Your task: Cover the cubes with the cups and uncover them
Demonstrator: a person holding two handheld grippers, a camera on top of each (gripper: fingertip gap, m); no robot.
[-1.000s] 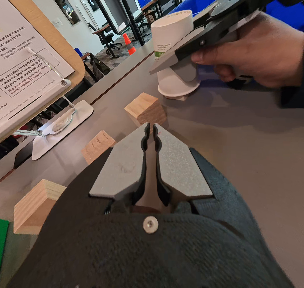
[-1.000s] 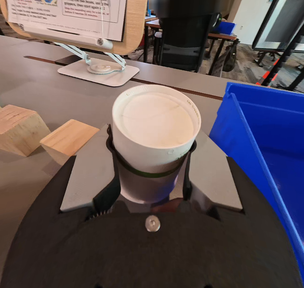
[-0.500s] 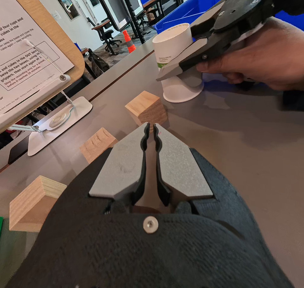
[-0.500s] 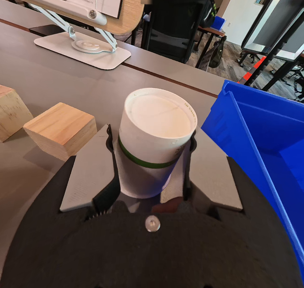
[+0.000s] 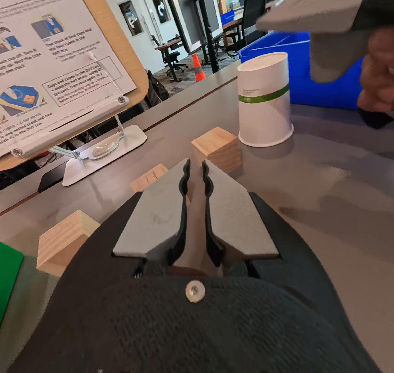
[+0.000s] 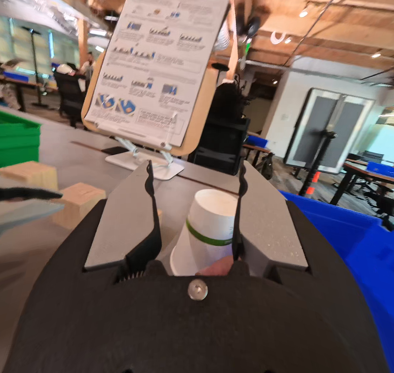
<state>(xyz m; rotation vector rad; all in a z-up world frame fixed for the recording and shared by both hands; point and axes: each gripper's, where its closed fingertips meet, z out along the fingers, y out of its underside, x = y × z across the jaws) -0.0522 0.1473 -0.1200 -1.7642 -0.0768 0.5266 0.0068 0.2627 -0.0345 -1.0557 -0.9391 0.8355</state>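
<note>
Left wrist view, nearest first: the left gripper [image 5: 195, 164] hangs low over the grey table [image 5: 319, 192], its fingers parted only by a narrow slit, with nothing between them. Just past the tips sit 3 bare wooden cubes: 1 at the lower left [image 5: 64, 241], 1 half hidden behind the left finger [image 5: 149, 177], and 1 just ahead [image 5: 217, 147]. Beyond that stands the white paper cup [image 5: 264, 100], upside down with its rim flat on the table, a green band around it; what lies under it cannot be seen. Farther off are a blue bin [image 5: 319, 68] and a stand holding an instruction sheet [image 5: 64, 64].

From the right wrist view, the right gripper [image 6: 196, 170] is raised above the cup [image 6: 211, 224] with its fingers spread wide and its tips clear of the cup; it grips nothing.

The cup looks light and thin-walled, so it would likely dent under a hard squeeze and tip with a nudge. A gentle hold across the middle of the wall, near the band, seems safest. The cubes look stiff and light, and their flat opposite faces should suit a firm pinch.
</note>
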